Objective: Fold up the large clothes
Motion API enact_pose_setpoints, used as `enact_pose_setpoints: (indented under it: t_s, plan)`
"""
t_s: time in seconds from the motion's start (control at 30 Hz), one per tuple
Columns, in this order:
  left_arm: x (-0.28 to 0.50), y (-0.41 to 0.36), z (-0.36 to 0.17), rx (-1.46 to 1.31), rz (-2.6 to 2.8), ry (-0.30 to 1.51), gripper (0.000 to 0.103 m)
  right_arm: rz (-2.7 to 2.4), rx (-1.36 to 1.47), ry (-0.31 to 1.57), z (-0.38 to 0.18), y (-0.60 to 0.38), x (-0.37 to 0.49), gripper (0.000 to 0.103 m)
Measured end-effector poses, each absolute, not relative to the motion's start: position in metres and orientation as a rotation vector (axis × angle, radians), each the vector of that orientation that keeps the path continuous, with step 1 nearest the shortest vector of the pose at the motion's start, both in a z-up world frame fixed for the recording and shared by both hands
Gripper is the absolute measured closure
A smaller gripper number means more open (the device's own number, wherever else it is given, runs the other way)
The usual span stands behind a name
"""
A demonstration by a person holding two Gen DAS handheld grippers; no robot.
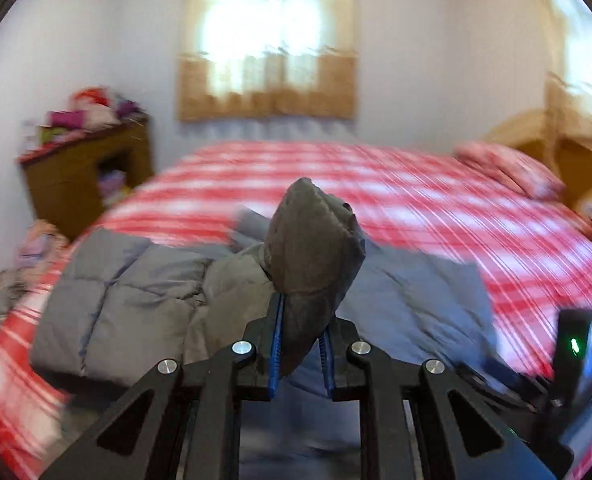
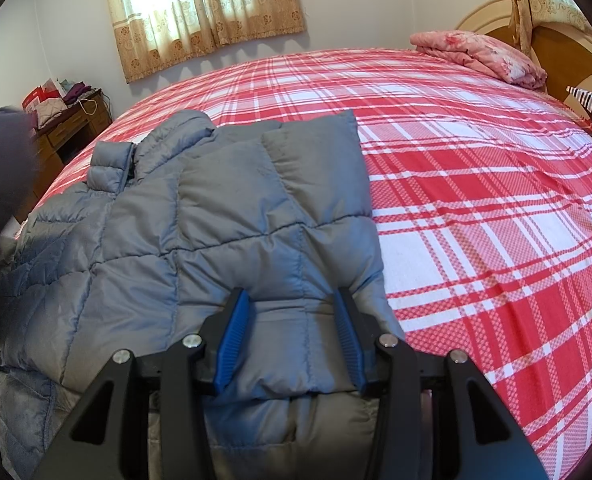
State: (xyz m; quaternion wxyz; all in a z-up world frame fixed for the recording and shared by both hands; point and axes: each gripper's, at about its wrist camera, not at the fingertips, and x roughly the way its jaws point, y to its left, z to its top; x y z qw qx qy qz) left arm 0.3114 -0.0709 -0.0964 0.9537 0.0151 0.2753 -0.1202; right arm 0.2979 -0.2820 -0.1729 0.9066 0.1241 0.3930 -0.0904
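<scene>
My left claw (image 1: 302,344) pinches the grey jacket's (image 2: 231,216) raised corner (blurred); my right claw (image 2: 291,340) gapes wide, straddling its hem on the bed (image 2: 496,200).

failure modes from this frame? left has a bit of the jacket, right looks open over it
1. The left gripper pinches only a small bunched piece of the grey jacket; the slick fabric may slip out when lifted.
2. The right gripper is open with fabric between its fingers; closing here could catch several layers and spoil the fold.
3. The jacket lies near the bed edge, so a pull toward the person might drag it off.
</scene>
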Motion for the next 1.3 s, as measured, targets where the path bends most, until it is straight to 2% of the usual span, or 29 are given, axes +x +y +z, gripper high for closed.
enact_pose_setpoints:
  t_s: [0.23, 0.37, 0.4, 0.43, 0.47, 0.5, 0.53, 0.77, 0.83, 0.87, 0.97, 1.03, 1.1, 1.13, 1.2, 1.3]
  plan:
    - [0.306, -0.08, -0.14, -0.019, -0.347, 0.732, 0.086, -0.174, 0.265, 0.808, -0.173, -0.282, 0.298, 0.053]
    - [0.297, -0.069, -0.14, -0.04, -0.337, 0.773, 0.084, -0.157, 0.267, 0.806, -0.173, -0.281, 0.298, 0.045]
    - [0.292, -0.068, -0.138, -0.031, -0.334, 0.774, 0.081, -0.151, 0.267, 0.807, -0.173, -0.28, 0.299, 0.042]
    - [0.295, -0.071, -0.138, -0.024, -0.336, 0.781, 0.07, -0.142, 0.265, 0.812, -0.173, -0.28, 0.3, 0.04]
    - [0.291, -0.07, -0.136, -0.016, -0.34, 0.79, 0.065, -0.136, 0.264, 0.816, -0.173, -0.279, 0.301, 0.037]
    - [0.288, -0.071, -0.136, -0.007, -0.345, 0.791, 0.054, -0.135, 0.262, 0.821, -0.173, -0.278, 0.301, 0.036]
    - [0.286, -0.074, -0.136, 0.007, -0.349, 0.786, 0.049, -0.134, 0.26, 0.832, -0.171, -0.279, 0.303, 0.036]
    - [0.277, -0.07, -0.141, 0.049, -0.364, 0.789, 0.048, 0.022, 0.488, 0.727, -0.131, -0.294, 0.264, 0.031]
    - [0.27, -0.069, -0.145, 0.062, -0.354, 0.777, 0.048, 0.105, 0.55, 0.706, -0.122, -0.288, 0.263, 0.023]
    - [0.267, -0.068, -0.148, 0.064, -0.348, 0.777, 0.048, 0.134, 0.567, 0.705, -0.121, -0.283, 0.265, 0.015]
    - [0.257, -0.06, -0.154, 0.046, -0.325, 0.794, 0.048, 0.229, 0.602, 0.753, -0.125, -0.258, 0.283, 0.013]
    - [0.248, -0.052, -0.155, 0.031, -0.314, 0.793, 0.048, 0.266, 0.56, 0.845, -0.137, -0.235, 0.299, 0.017]
    - [0.236, -0.04, -0.151, 0.022, -0.296, 0.773, 0.048, 0.249, 0.486, 0.916, -0.148, -0.216, 0.311, 0.043]
    - [0.23, -0.032, -0.149, 0.016, -0.279, 0.761, 0.048, 0.241, 0.434, 0.943, -0.155, -0.206, 0.315, 0.049]
    - [0.222, -0.013, -0.145, 0.002, -0.237, 0.747, 0.048, 0.228, 0.374, 0.95, -0.158, -0.197, 0.316, 0.075]
    - [0.221, 0.02, -0.135, -0.034, -0.185, 0.733, 0.048, 0.217, 0.342, 0.9, -0.146, -0.199, 0.309, 0.083]
